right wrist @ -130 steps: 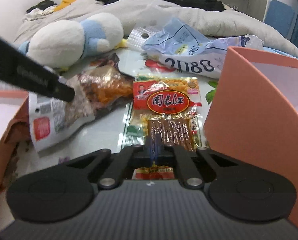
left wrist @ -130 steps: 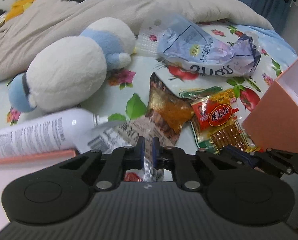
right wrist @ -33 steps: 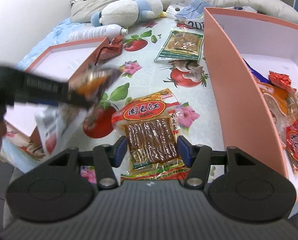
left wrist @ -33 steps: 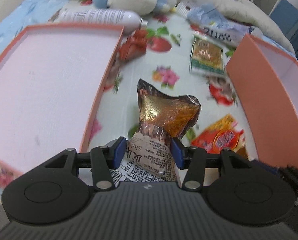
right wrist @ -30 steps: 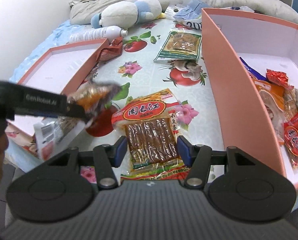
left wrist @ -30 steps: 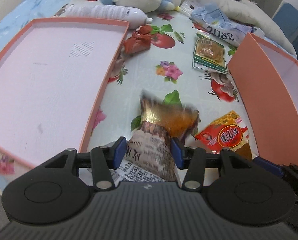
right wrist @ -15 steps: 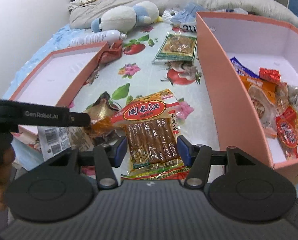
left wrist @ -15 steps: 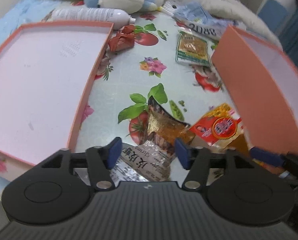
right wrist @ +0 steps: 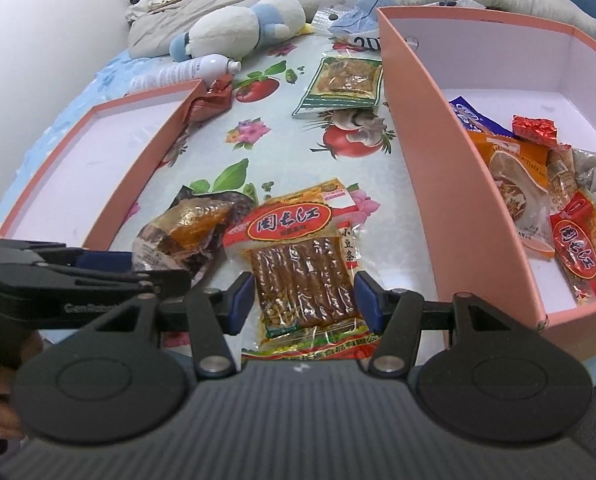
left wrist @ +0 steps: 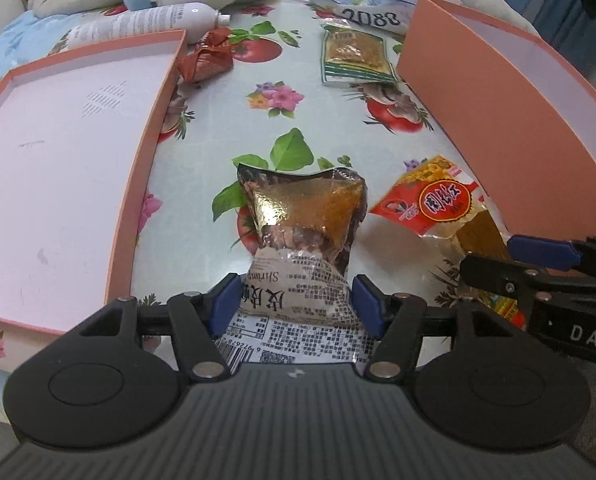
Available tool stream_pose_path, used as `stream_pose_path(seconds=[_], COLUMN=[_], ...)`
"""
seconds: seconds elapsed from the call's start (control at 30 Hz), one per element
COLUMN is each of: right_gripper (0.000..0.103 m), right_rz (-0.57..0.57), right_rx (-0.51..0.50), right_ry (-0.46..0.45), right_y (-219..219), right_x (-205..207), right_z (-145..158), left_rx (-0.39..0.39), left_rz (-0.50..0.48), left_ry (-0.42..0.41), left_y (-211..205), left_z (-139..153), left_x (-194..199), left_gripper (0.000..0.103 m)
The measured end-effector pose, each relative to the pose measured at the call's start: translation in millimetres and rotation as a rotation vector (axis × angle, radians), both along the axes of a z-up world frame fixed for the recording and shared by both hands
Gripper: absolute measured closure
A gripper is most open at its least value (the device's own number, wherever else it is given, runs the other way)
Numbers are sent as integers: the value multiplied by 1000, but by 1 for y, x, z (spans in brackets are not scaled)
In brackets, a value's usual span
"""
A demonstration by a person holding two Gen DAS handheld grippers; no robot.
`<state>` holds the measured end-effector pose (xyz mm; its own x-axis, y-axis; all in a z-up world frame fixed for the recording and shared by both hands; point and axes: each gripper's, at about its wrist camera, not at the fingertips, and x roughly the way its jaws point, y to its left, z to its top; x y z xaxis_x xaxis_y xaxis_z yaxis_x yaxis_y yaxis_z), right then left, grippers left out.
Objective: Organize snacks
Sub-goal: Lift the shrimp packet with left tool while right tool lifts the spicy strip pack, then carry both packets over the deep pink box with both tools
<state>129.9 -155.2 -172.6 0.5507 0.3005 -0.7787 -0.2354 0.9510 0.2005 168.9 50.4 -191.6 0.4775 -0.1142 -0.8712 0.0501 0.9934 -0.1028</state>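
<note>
A brown-and-gold shrimp snack packet (left wrist: 306, 208) lies on the flowered tablecloth. Its printed end sits between the blue pads of my left gripper (left wrist: 296, 300), which stand open just off its sides. My right gripper (right wrist: 302, 300) is shut across the width of a red bean-strip packet (right wrist: 298, 248), which touches the shrimp packet (right wrist: 190, 224) on its left. In the left wrist view the right gripper (left wrist: 510, 262) reaches in from the right onto the same red packet (left wrist: 430, 200). A tall orange box (right wrist: 438, 160) on the right holds several snacks.
A shallow orange lid (left wrist: 150, 140) lies on the left. Farther back are a green packet (left wrist: 354, 56), a crumpled red-brown wrapper (left wrist: 206, 60), a white spray can (left wrist: 146, 24), a blue bag (left wrist: 362, 4) and a plush toy (right wrist: 238, 28). A hand holds the left gripper's handle.
The left gripper came down with the shrimp packet, its jaws widened, and the packet now lies on the cloth. The right gripper kept its hold on the red packet.
</note>
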Motion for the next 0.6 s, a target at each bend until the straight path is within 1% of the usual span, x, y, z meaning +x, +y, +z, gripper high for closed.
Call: stream_pose_path(seconds=[0.17,0.27,0.47,0.6], right_gripper=[46,46,46,47], right_rz=[-1,-3,-3,-14], right_rx=[14,37,77,109], right_ry=[-15,-17,-53,-86], right_y=[-2,-3,-7,-16], right_x=[-2,-5,-8,-14], right_z=[8,16,39,60], left_rx=[-8,1,-21,-36], left_rz=[45,64,111,129], left_ry=[-4,-10,-52,-100], left_y=[2,1,0,-7], left_z=[4,10,37,63], left_x=[-3,-4,-8,-17], left_gripper=[46,49,51,51])
